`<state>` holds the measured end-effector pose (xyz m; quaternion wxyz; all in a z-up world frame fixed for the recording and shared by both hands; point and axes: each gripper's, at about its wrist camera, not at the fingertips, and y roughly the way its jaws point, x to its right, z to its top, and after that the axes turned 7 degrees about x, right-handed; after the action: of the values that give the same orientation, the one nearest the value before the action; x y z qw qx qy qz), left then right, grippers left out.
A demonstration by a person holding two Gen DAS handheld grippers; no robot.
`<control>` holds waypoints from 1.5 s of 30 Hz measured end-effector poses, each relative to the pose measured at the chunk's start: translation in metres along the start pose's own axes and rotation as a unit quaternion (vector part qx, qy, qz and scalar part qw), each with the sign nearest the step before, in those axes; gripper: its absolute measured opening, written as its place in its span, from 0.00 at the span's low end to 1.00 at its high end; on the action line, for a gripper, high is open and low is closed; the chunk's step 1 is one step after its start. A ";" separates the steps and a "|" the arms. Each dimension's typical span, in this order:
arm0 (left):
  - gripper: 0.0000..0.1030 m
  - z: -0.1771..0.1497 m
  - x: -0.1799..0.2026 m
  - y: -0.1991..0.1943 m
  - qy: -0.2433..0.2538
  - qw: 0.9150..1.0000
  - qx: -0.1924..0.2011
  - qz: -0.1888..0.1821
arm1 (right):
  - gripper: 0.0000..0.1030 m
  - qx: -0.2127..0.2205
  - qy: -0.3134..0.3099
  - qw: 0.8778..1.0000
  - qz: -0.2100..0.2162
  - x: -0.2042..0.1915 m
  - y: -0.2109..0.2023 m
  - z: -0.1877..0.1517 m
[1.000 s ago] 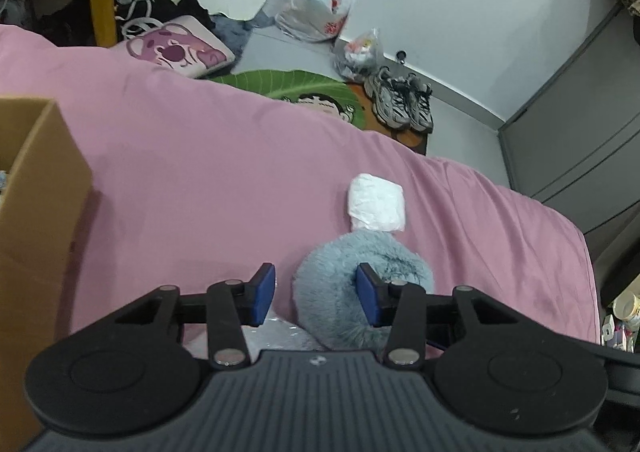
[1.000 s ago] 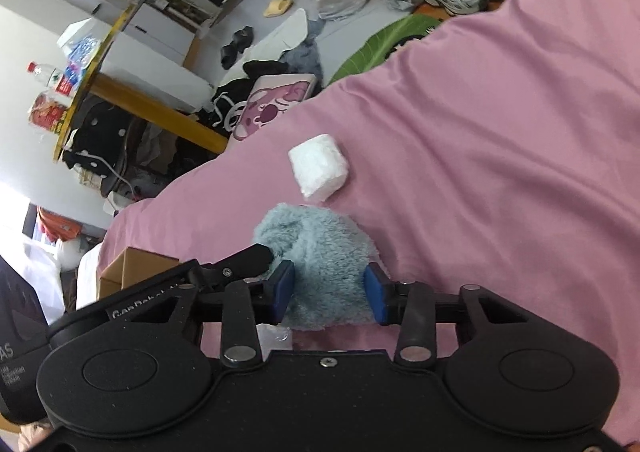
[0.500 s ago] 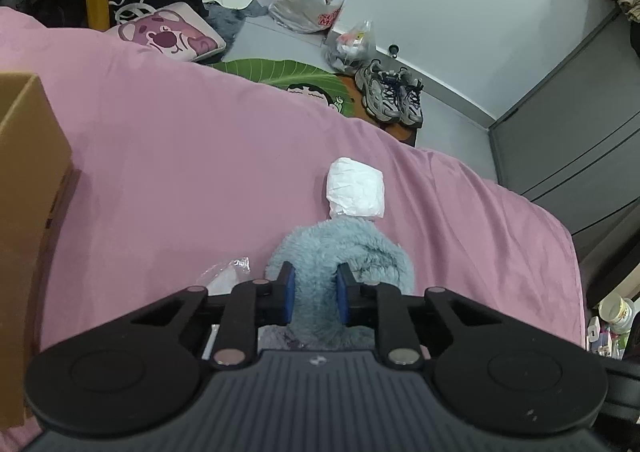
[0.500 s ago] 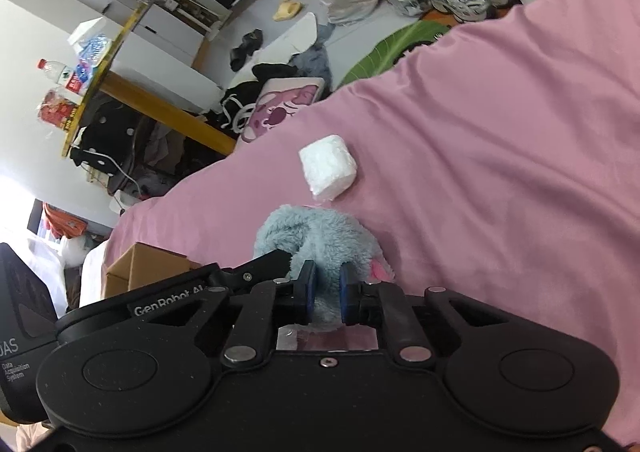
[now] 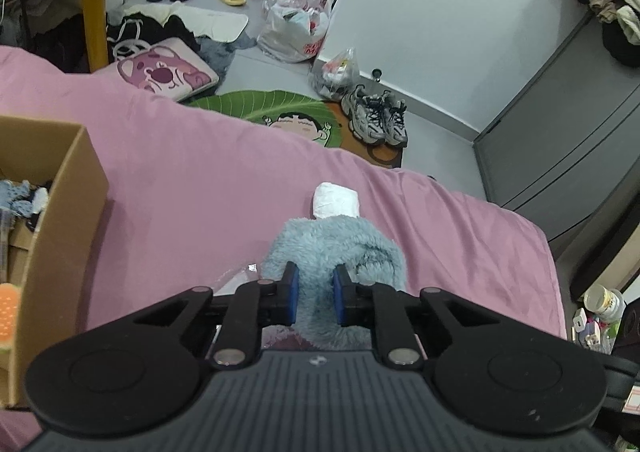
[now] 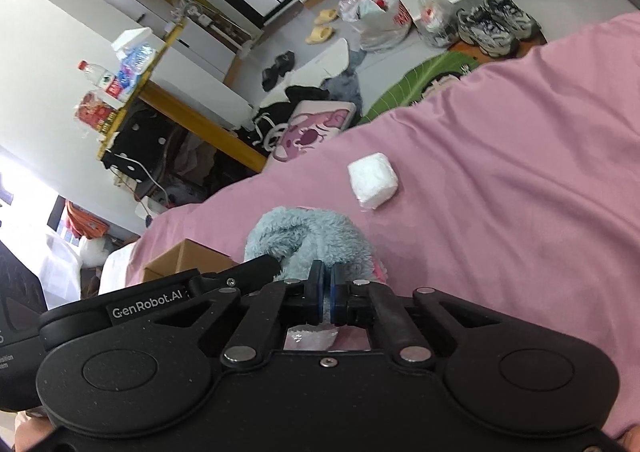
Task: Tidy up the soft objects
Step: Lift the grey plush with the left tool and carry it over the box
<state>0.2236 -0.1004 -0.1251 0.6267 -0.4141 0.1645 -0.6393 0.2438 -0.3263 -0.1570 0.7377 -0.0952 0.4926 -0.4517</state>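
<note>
The fluffy blue-grey plush item [image 5: 340, 248] lies on the pink bed [image 5: 192, 180], caught from two sides — the left gripper [image 5: 314, 292] pinches a thick fold of it between its blue fingers [image 5: 291, 292], while the right gripper [image 6: 326, 294] squeezes a thin bit of its fur, its pads nearly pressed together. In the left wrist view, crinkled clear plastic [image 5: 236, 278] peeks out at 9 o'clock of the plush. Just beyond, at 12 o'clock, sits a white wrapped bundle [image 5: 335, 201]. An open cardboard box [image 5: 60, 220] stands farther off at 9 o'clock — holding soft things.
</note>
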 end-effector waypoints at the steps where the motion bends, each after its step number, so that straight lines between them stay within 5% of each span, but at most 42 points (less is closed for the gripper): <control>1: 0.15 0.000 0.001 -0.004 0.001 1.000 0.003 -0.001 | 0.03 0.002 0.000 1.000 0.004 -0.002 -0.003 -0.001; 26: 0.14 -0.002 -0.018 -0.104 0.003 0.997 0.080 0.001 | 0.02 0.045 -0.064 0.994 0.071 -0.067 -0.051 -0.021; 45: 0.13 0.002 -0.077 -0.158 -0.035 0.992 0.115 0.030 | 0.02 0.032 -0.097 0.988 0.115 -0.128 -0.036 -0.042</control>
<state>0.1102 -0.0017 -0.0334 0.6944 -0.3562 0.0797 -0.6202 0.1752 -0.2368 -0.0743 0.8320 -0.0577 0.4113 -0.3678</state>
